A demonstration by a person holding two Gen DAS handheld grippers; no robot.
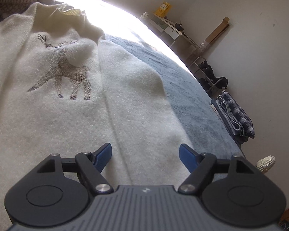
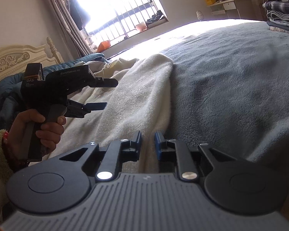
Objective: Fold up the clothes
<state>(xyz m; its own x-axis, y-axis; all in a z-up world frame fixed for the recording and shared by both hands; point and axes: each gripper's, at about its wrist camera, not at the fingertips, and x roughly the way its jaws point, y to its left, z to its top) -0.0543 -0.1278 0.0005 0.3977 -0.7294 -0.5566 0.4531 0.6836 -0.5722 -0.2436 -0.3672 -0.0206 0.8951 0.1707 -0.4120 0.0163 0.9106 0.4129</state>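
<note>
Lying flat on the grey blanket [image 2: 231, 77], cream deer-motif sweater [image 1: 57, 105] sits beneath left gripper [image 1: 145, 152], jaws apart; right gripper [image 2: 147, 142] jaws narrowly gapped, gripping nothing.

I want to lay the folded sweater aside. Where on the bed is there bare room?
The grey blanket lies bare between the cream sweater and the stack of folded clothes at the bed's far corner. The headboard side is crowded with a blue duvet and loose clothes.

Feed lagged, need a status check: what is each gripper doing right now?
Left gripper: open, empty, above the cream sweater.
Right gripper: nearly shut; cannot tell whether it pinches the sweater.
</note>
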